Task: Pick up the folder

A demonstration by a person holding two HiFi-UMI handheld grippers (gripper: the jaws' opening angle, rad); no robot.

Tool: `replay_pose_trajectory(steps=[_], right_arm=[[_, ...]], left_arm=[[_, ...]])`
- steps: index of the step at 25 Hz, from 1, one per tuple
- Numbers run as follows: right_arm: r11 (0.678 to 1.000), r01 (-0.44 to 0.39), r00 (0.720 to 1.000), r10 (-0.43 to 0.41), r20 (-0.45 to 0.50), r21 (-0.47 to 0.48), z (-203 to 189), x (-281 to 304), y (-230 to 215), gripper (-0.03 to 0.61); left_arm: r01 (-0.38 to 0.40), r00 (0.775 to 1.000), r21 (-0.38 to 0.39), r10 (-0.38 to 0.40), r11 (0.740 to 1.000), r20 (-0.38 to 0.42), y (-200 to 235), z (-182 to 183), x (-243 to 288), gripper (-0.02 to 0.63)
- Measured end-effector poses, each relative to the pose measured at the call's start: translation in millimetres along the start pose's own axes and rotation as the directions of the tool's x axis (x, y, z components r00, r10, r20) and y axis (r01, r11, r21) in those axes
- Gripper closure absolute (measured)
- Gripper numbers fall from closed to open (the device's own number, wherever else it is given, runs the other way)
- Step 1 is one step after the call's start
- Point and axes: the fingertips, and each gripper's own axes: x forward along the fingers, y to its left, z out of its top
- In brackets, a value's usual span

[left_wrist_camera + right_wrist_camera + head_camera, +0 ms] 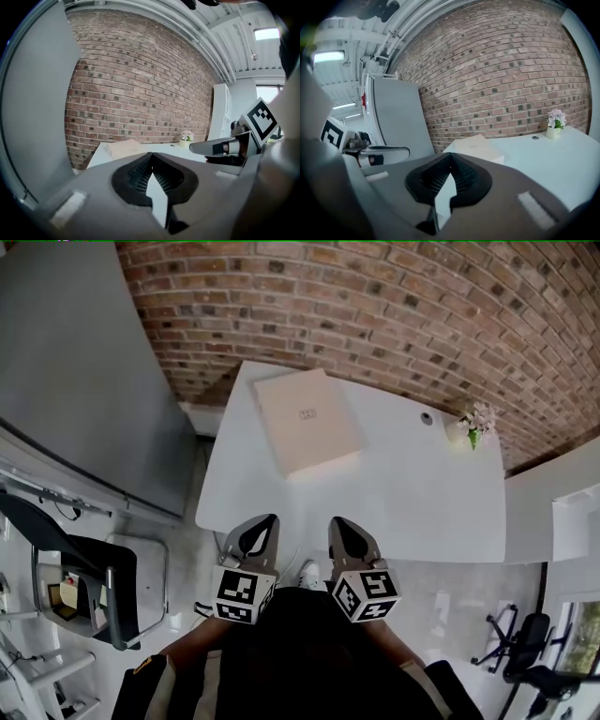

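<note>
Head view. Left gripper [264,524] and right gripper [339,526] side by side low in frame, each with jaws pressed together and nothing between them, tips about at the near edge of a white table [412,493]. Well ahead of both, a little more toward the left one's side: the folder [307,420], pale beige, flat on the far part of the table, touched by neither. On its cover a small printed mark, too small to read. Far ahead and right of the right gripper, a small vase of flowers [473,426], with a round dark fitting [427,418] just beside it. Beyond the table, a red brick wall [375,306]. Out to the left of the left gripper, a grey panel [75,362] and a black chair [89,582] on a pale floor [450,601].

Left gripper view. Jaws closed, ribbed black pads meeting at the tips, empty. Ahead and slightly left, the folder [123,149] near the table's far left corner. Alongside to the right, the right gripper [220,147] with its black-and-white marker cube. Past that, a white cabinet [221,112].

Right gripper view. Jaws closed too, holding nothing. Ahead and a little right, the folder [479,147]; its cover mark unreadable. Far right, the flowers [556,122]. To the left, the left gripper [384,152] before the grey panel [401,117].
</note>
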Motion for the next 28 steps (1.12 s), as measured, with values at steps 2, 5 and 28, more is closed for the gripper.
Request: replay_pose_trajectory(steps=[2,5,28], right_arm=[[1.0,-0.018,1.0,0.018,-0.008,-0.002,2.9,3.8,-15.0,0.577],[0.999,-0.053,0.998,0.053,-0.019,-0.009,7.2,8.2,-36.4,0.577],[0.999,-0.015,0.976,0.007,-0.219,-0.037,3.4,141.6,-135.9,0.473]], left_arm=[[-0.009,1.0,-0.028,0.008,1.0,-0.01,-6.6,-0.7,12.8,0.615],[-0.023,0.999,-0.074,0.021,0.997,-0.024,-18.4,-1.7,31.9,0.614],[-0.133,0.972,-0.318,0.061,0.939,-0.225,85.4,-50.3,146.9,0.348]])
